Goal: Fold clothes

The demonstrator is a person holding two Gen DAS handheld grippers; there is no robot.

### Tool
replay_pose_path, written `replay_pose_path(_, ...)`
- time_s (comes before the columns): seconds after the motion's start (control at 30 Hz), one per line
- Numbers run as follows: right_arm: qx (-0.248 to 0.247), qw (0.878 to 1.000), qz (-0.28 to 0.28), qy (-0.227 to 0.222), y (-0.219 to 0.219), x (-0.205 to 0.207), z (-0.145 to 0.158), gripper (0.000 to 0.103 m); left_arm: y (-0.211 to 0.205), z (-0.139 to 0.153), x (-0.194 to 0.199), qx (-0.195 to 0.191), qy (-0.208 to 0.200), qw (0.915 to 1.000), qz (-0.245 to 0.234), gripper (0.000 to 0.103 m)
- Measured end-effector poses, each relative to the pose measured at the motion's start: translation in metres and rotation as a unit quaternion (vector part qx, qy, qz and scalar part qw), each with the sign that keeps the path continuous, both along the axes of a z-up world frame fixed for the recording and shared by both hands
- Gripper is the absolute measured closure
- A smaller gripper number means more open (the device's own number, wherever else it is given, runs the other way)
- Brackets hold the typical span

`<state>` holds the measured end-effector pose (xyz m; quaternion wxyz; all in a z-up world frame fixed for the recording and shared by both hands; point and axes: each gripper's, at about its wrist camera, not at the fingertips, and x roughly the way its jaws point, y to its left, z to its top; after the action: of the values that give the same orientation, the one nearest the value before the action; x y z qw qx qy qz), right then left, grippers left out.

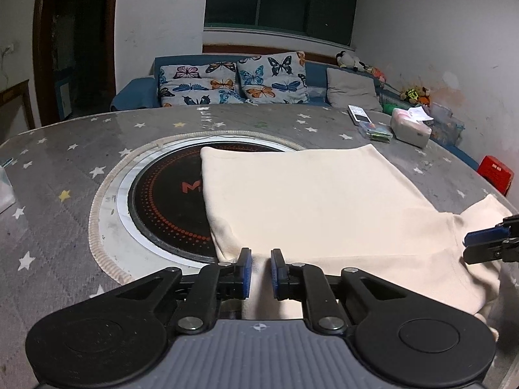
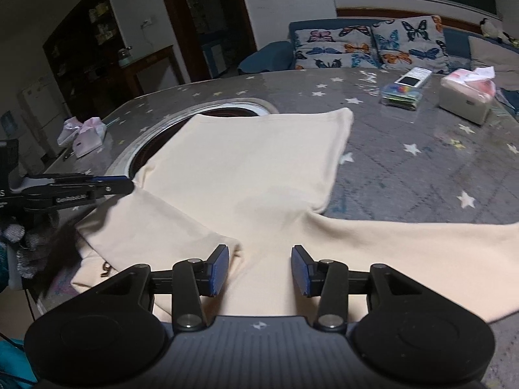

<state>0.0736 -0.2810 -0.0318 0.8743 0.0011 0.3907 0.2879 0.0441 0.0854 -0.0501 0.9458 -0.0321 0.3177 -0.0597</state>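
Star-print table (image 1: 81, 168) carried cream T-shirt (image 1: 308, 194), body spread flat, far part over round inset hob (image 1: 162, 201). Near sleeve already folded in; fold step midway, I judged. My left gripper (image 1: 259, 267) narrow, ridge of near hem between pads, pinch unclear. My right gripper (image 2: 259, 269) stood wide over fabric, gripping nothing. Next: right must close on cloth, then both lift together.

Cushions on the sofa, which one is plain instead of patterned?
The grey cushion at the right end of the row. The two cushions to its left are printed with butterflies; it has no print.
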Motion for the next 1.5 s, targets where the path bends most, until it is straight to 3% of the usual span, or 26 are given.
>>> replay_pose_path(0.17,-0.004,1.0,-0.019,0.0,-0.009,0.002,-0.002,0.06,-0.002,-0.001,0.001,0.007,0.004,1.0,0.003,0.071)
replay_pose_path(0.23,-0.005,1.0,-0.027,0.001,-0.014,0.002,-0.002,0.06,-0.003,-0.002,0.002,0.009,0.005,0.9999,0.005,0.07)
replay_pose_path(0.33,-0.006,0.999,-0.035,0.003,-0.018,0.003,-0.004,0.06,-0.005,-0.003,0.003,0.013,0.001,0.9999,0.0,0.074)
replay_pose_path(0.4,-0.007,0.999,-0.037,0.004,-0.018,0.003,-0.004,0.06,-0.006,-0.004,0.002,0.023,-0.004,0.9997,-0.001,0.084)
replay_pose_path(0.63,-0.009,0.999,-0.043,0.006,-0.02,0.005,-0.007,0.06,-0.007,-0.002,-0.002,0.038,-0.01,0.9992,0.003,0.094)
replay_pose_path(0.77,-0.012,0.999,-0.042,0.007,-0.02,0.005,-0.007,0.06,0.005,0.001,-0.005,0.003,-0.012,0.9994,0.031,0.095)
replay_pose_path(0.83,-0.014,0.999,-0.041,0.007,-0.019,0.005,-0.007,0.06,0.012,0.001,-0.006,-0.014,-0.012,0.9985,0.052,0.103)
replay_pose_path(1.0,-0.017,0.999,-0.04,0.005,-0.018,0.005,-0.008,0.06,0.035,-0.002,-0.008,-0.041,0.0,0.9938,0.103,0.103)
replay_pose_path(1.07,-0.017,0.999,-0.04,0.005,-0.018,0.005,-0.008,0.06,0.037,0.0,-0.01,-0.047,0.003,0.9944,0.095,0.103)
replay_pose_path(1.3,-0.014,0.999,-0.042,0.005,-0.018,0.005,-0.008,0.059,0.009,0.008,-0.012,-0.027,-0.013,0.9993,0.024,0.092)
replay_pose_path(1.33,-0.014,0.999,-0.042,0.005,-0.019,0.005,-0.008,0.059,0.005,0.006,-0.01,-0.022,-0.007,0.9996,0.018,0.091)
replay_pose_path(1.4,-0.013,0.999,-0.042,0.005,-0.019,0.005,-0.008,0.059,0.0,0.003,-0.006,-0.01,-0.002,0.9997,0.02,0.077)
replay_pose_path(1.5,-0.011,0.999,-0.042,0.004,-0.019,0.004,-0.008,0.059,-0.003,0.0,-0.004,-0.001,-0.001,0.9998,0.02,0.074)
